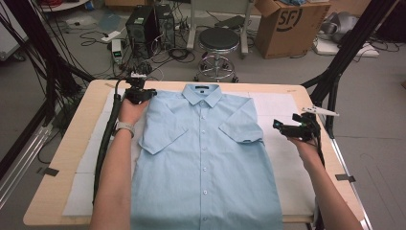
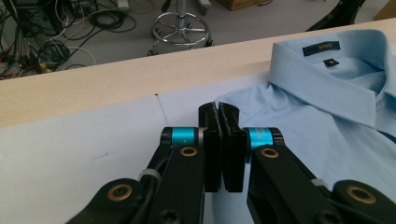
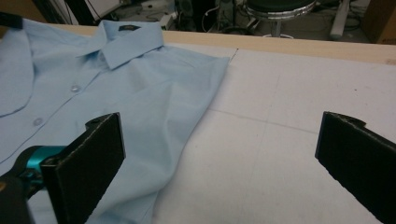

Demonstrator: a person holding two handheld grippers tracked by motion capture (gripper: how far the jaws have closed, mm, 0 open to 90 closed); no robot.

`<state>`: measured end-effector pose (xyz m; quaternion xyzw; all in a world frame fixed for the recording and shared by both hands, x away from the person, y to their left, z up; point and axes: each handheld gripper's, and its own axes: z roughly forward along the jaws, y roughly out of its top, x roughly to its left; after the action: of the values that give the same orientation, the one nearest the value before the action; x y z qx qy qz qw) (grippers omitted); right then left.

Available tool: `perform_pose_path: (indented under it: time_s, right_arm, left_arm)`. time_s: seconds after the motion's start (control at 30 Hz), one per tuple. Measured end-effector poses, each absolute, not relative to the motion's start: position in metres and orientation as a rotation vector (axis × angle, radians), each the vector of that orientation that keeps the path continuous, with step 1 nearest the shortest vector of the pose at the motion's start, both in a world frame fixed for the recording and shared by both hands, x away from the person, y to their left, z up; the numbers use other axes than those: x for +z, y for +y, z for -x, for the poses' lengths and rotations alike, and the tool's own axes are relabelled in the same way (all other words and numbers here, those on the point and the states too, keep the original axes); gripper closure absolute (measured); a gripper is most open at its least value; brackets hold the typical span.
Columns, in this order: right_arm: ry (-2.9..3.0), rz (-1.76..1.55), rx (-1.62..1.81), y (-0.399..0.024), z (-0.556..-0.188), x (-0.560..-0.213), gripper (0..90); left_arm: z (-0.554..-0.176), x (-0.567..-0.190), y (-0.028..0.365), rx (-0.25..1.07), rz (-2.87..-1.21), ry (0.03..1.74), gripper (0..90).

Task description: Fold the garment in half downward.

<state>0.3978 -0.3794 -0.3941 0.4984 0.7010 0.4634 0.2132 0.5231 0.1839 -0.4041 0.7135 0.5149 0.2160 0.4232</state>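
black jaws of the left gripper [image 2: 218, 122] are pressed together at the shirt's [image 1: 203, 153] shoulder edge near the far left corner of the table [image 1: 72, 143]; whether fabric is pinched between them cannot be told. the right gripper [image 3: 219, 154] holds its jaws wide apart with nothing between them, above the white mat [image 1: 280, 115] near the table's right edge, just beside the folded-in sleeve [image 1: 242, 124]. light blue and short-sleeved, the shirt lies buttoned and face up along the middle of the mat, collar [image 1: 203, 93] toward the far edge. a dark label [image 2: 320, 47] inside the collar carries small lettering too fine to read. beyond the table, a cardboard box [image 1: 287, 24] shows a large "sf" mark.
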Motion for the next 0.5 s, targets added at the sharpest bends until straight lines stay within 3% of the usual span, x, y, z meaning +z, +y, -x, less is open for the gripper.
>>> perform_pose_path:
  time_s: [0.5]
  right_arm:
    - [1.994, -1.477, 1.188, -0.367, -0.495, -0.394, 0.3]
  left_arm:
    - [-0.522, -0.402, 0.181, 0.543, -1.784, 1.268, 88.3]
